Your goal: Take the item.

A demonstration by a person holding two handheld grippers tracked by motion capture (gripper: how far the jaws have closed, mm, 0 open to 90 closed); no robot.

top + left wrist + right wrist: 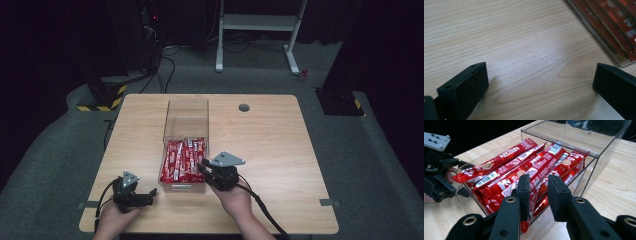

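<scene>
Basically the right gripper (537, 187) sits low-centre with its jaws narrowed around one red coffee stick (534, 173), whose long axis runs away toward the upper right of the clear box (596, 157), pads possibly not yet pinching.

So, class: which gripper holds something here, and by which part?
Right gripper pinches one red sachet near its end, in the clear box. Left gripper holds nothing.

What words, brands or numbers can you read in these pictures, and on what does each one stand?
"NESCAFE": white letters on a red coffee stick packet in the clear plastic box.
"2": large white numeral, seen upside down, on another red stick packet.
"+2": end of a red stick packet; the rest is hidden.
Barcodes and small print on the packets: too small to read.
Pale label on the box front: blurred, unreadable.
</scene>
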